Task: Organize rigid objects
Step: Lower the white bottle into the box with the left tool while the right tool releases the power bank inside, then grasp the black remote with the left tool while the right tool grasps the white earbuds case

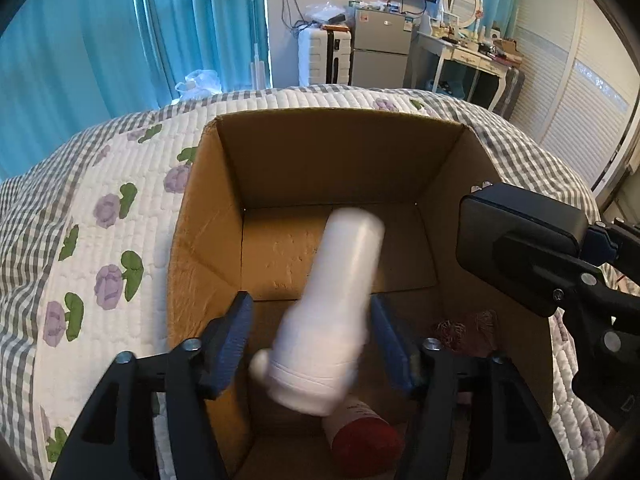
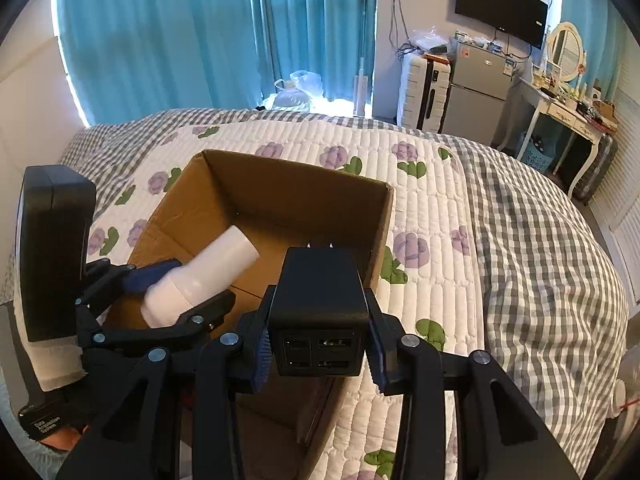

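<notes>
Over the cardboard box (image 1: 280, 168) on the bed (image 2: 480, 216), both tools are busy. Centre of the left wrist view: the left tool (image 1: 310, 344) has its blue pads spread wide, and the white bottle (image 1: 332, 308) sits between them, motion-blurred, touching neither pad as far as I can make out. My read is that it's being let go, dropping toward the box floor. At the bottom of that frame, down in the box, lies a red-capped container (image 1: 364, 436), and at lower right some reddish patterned item I can't identify. So at least part of the sorting looks done.

Now the right wrist view: the right tool (image 2: 320, 344) is clamped on a black charger block (image 2: 318, 312), prongs pointing away, ports facing the camera. It hovers at the box's near right edge, lower centre of the frame. That one looks next to go in.

What's left? The bottle has to settle and the charger has to be placed. Whether more loose things wait on the quilt, neither view shows.

Views differ nicely. The left camera alone shows the box contents and the open gap beside the bottle. The right camera shows the bottle from the side at centre left, appearing nested in the left tool (image 2: 184, 296), and only it reveals the firm grip on the charger; in the left view that charger (image 1: 516, 248) is just a black slab at right.
</notes>
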`<state>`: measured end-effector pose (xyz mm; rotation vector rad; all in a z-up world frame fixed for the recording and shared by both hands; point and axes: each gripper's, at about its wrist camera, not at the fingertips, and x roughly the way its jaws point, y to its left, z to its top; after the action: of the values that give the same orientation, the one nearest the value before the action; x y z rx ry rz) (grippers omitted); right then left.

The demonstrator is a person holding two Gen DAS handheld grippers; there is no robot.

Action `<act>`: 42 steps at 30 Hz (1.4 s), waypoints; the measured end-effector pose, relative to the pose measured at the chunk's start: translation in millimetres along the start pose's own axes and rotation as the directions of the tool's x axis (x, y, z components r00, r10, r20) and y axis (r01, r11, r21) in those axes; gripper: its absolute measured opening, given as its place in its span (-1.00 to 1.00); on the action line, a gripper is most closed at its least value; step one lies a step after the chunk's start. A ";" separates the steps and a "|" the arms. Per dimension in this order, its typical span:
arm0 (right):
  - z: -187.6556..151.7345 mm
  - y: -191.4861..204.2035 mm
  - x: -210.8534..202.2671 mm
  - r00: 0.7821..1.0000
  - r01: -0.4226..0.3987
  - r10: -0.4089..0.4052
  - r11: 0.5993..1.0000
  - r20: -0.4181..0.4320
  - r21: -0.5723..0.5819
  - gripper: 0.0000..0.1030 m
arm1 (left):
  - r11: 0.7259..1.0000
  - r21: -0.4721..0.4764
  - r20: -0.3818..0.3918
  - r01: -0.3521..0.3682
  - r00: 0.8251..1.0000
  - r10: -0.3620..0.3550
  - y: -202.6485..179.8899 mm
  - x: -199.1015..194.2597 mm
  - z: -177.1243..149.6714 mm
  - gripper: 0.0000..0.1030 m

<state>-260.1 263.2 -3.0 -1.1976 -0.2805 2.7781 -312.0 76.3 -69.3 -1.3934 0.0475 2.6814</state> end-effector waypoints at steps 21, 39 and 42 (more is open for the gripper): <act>17.8 28.2 69.5 0.991 0.036 -0.038 0.999 -0.132 -0.017 -0.26 | 0.998 -0.013 0.092 -0.067 0.993 0.068 58.1 -53.4 -12.5 0.41; -6.7 42.3 -75.5 0.993 0.107 -0.107 0.994 0.055 0.000 0.64 | 0.996 -0.056 0.136 -0.073 0.987 0.080 61.5 -132.2 -52.9 0.81; -31.0 47.9 -103.1 0.991 0.121 -0.120 0.992 0.059 -0.020 0.65 | 0.995 -0.059 0.127 -0.079 0.988 0.086 57.8 -144.9 -71.6 0.82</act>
<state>-168.0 203.1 39.2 -1.0694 -0.3788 2.7148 -178.2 -0.2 6.2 -1.2551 0.0223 2.8547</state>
